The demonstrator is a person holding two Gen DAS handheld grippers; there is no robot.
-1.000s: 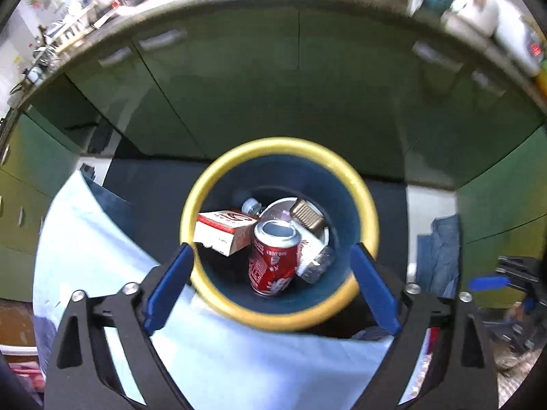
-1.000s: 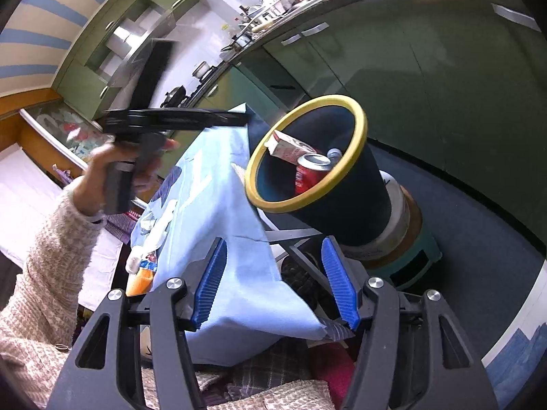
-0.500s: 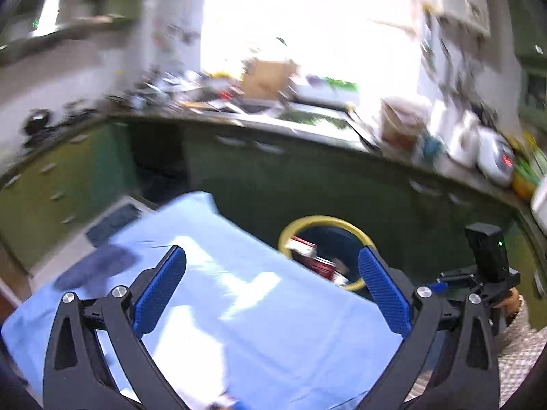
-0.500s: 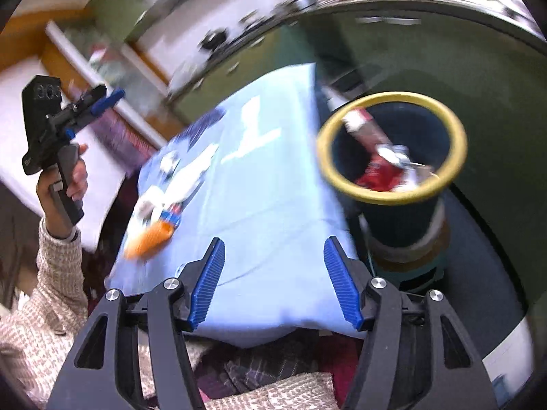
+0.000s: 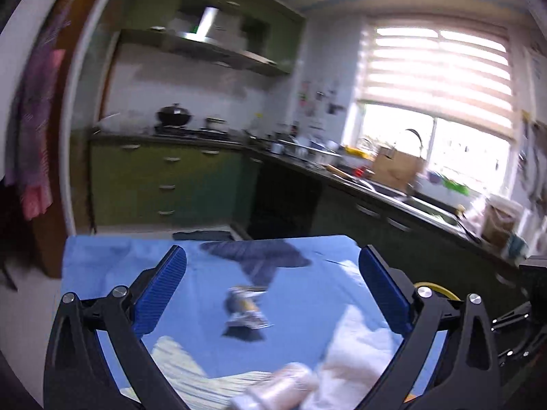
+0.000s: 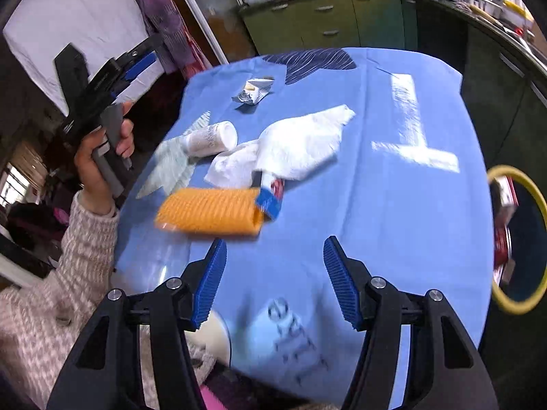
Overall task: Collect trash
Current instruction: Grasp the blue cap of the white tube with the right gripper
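Both tongs empty over the littered worktop

Your right tongs (image 6: 273,273), closing on nothing, sit nearest the orange mesh sleeve (image 6: 208,210), its long axis crosswise just ahead; your left tongs (image 5: 273,290) gape wide toward the crumpled wrapper (image 5: 244,311).

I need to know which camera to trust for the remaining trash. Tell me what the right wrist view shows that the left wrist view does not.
Only the right wrist view: the orange sponge, the red box inside the bin, and the hand holding the left gripper.

Only the left wrist view: the window, the sink counter and the stove pot.

Both: the blue cloth, the crumpled wrapper, the white bottle, the tissue and the bin's yellow rim.
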